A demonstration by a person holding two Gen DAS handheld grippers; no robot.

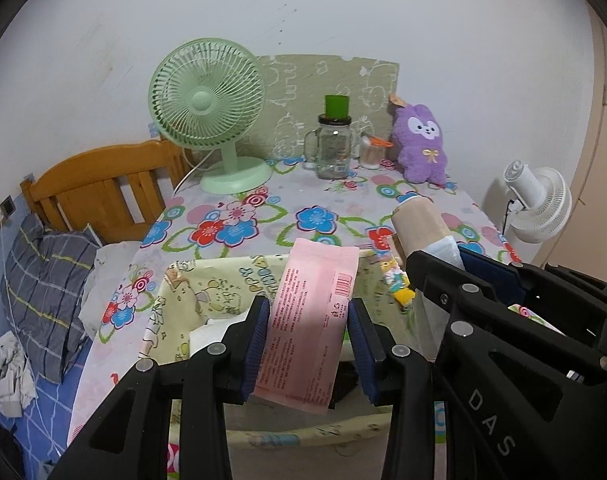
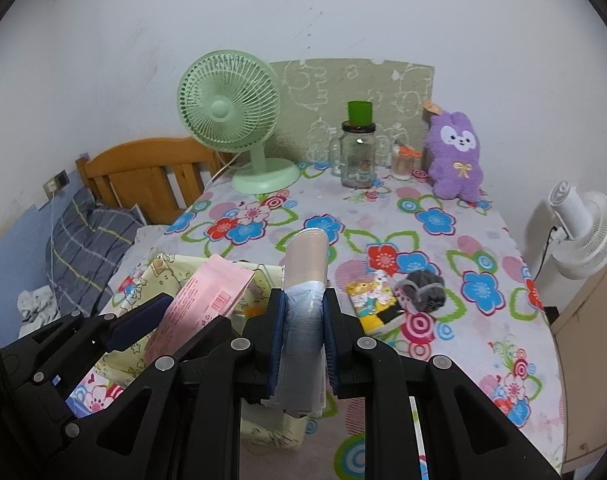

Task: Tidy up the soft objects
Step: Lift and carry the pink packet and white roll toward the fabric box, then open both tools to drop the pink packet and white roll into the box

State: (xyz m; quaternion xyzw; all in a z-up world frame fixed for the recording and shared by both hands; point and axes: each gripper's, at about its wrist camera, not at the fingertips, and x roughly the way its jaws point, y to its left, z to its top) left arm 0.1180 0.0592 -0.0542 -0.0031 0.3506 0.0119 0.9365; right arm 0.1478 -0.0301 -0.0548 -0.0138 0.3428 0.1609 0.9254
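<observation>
Two grippers work over a table draped in a white cloth printed with red, blue and pink flowers point(image 2: 443, 240). On its near left part sits a pale yellow fabric storage bin with cartoon prints point(image 1: 207, 284), open at the top. At the back of the table a mint-green desk fan point(image 1: 207, 104) stands on its round base, with a fluffy purple plush rabbit point(image 1: 421, 144) upright at the far right and a clear glass mug-jar with a green cup on its lid point(image 1: 334, 148) between them.

Held above the bin, a flat pink plastic packet with printed text and a barcode point(image 1: 307, 320) is clamped between the blue pads of the left gripper point(image 1: 309, 344). Just beside it, the right gripper point(image 2: 303, 340) has its pads pressed tight on a beige cylindrical roll in clear wrapping point(image 2: 305, 264), which points away over the bin's right edge. On the cloth right of that roll lie a small yellow cartoon-printed pack point(image 2: 377, 304) and, touching it, a grey knitted bundle point(image 2: 423, 290).
</observation>
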